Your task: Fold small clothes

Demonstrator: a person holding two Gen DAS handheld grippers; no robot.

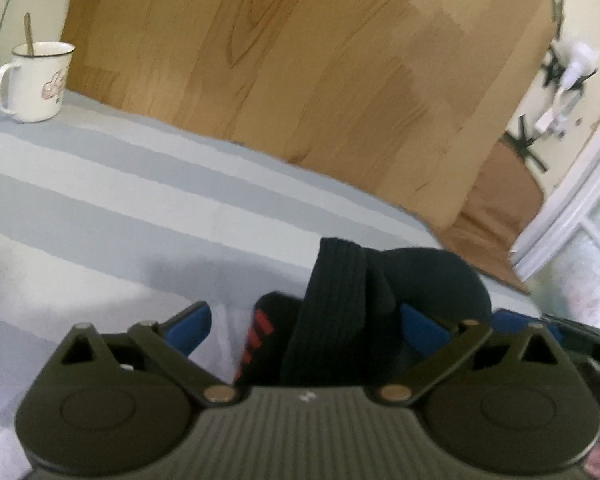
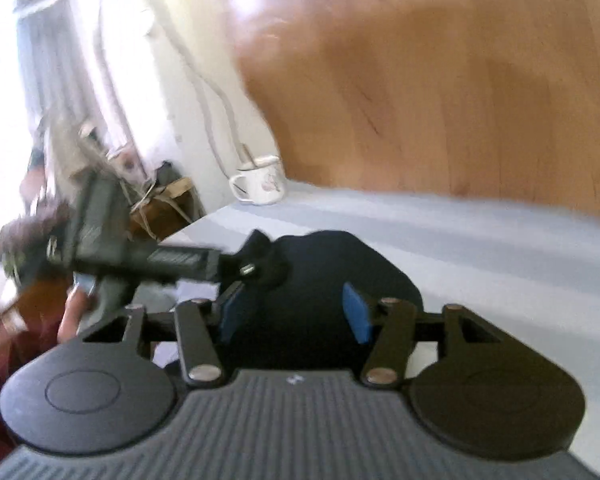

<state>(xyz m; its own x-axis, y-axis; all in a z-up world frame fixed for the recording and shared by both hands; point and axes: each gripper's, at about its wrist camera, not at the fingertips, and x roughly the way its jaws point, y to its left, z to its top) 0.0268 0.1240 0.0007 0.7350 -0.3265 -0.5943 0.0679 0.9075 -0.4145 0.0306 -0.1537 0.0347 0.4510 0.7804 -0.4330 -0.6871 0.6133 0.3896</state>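
A dark navy sock is seen bundled on the striped grey-and-white bedcover, near the edge closest to the wooden headboard. Its ribbed cuff is laid as a band over the rounded, bulging body of the bundle. A part with red stripes is exposed at the bundle's left side. In the right wrist view the sock is shown only as a blurred dark mound on the bedcover.

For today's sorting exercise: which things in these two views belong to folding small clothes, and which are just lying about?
Belongs to the job:
- black sock, folded over on the striped cloth
- left gripper, fingers wide apart
- right gripper, fingers apart around dark fabric

Just lying about:
- white mug with spoon
- wooden headboard
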